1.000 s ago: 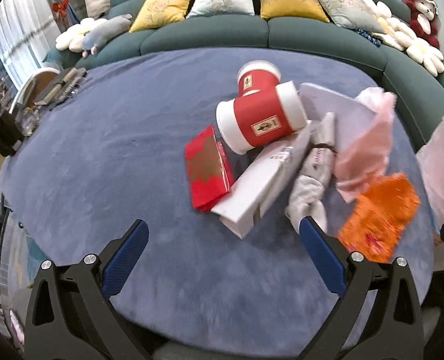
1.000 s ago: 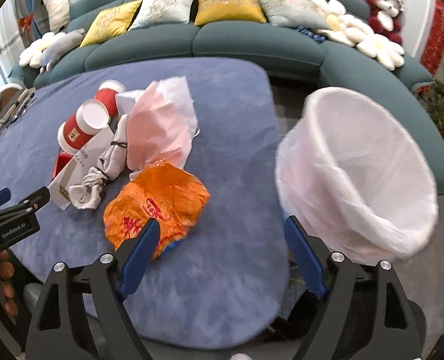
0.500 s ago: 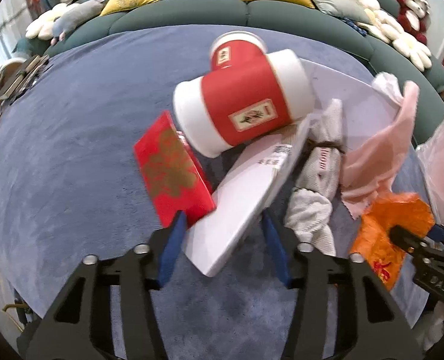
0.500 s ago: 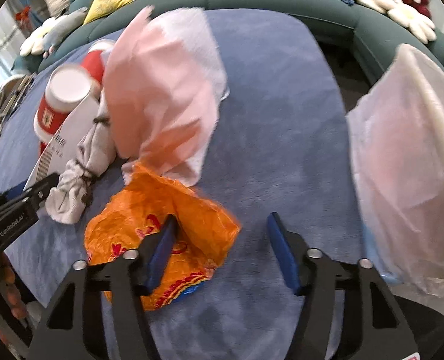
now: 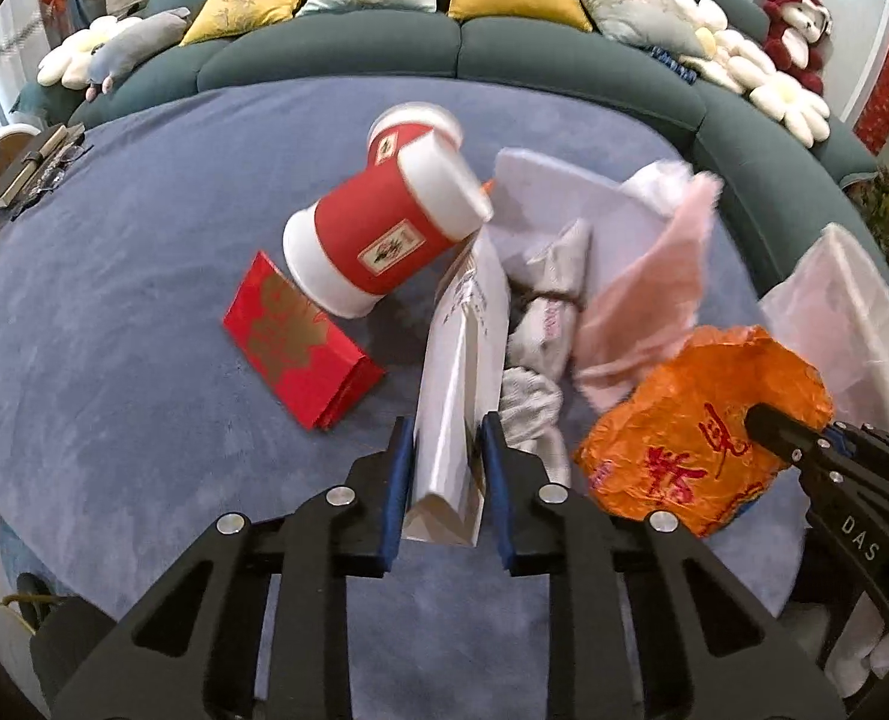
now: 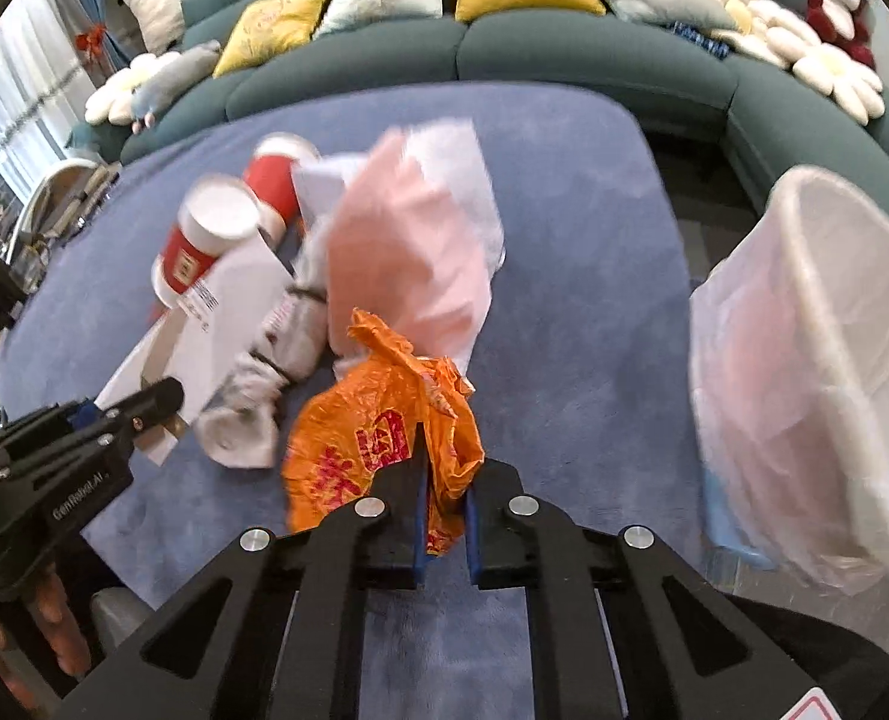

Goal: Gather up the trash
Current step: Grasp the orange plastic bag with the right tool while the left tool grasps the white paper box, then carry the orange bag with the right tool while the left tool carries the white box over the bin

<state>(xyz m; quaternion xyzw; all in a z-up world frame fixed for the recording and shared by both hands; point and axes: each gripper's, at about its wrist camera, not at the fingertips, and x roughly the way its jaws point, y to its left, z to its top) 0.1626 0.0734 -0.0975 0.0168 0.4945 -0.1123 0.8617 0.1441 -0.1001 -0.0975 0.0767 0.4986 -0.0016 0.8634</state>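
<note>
Left gripper [image 5: 444,450]: jaws closing, pinching near end of white box [image 5: 462,396] on blue table [image 5: 114,360]. Right gripper [image 6: 444,510]: jaws closing on orange bag [image 6: 378,420]. Beyond: grey cloth bundle [image 5: 549,324], red cups [image 5: 378,240], lined bin [image 6: 816,360] right of table

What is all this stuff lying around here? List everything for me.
Red paper cups: two, red and white, tipped over mid-table.
Red envelope packet: one, red with gold, left of the cups.
White cardboard box: one, between the left pads.
Grey rolled socks: one bundle, right of the box.
Pink tissue paper: one, behind the bag.
Orange plastic bag: one, between the right pads.
White-lined bin: one, right of the table.
Blue table cover: one.
Green sofa: one, with cushions, behind.
Left gripper: black, closing.
Right gripper: black, closing.
</note>
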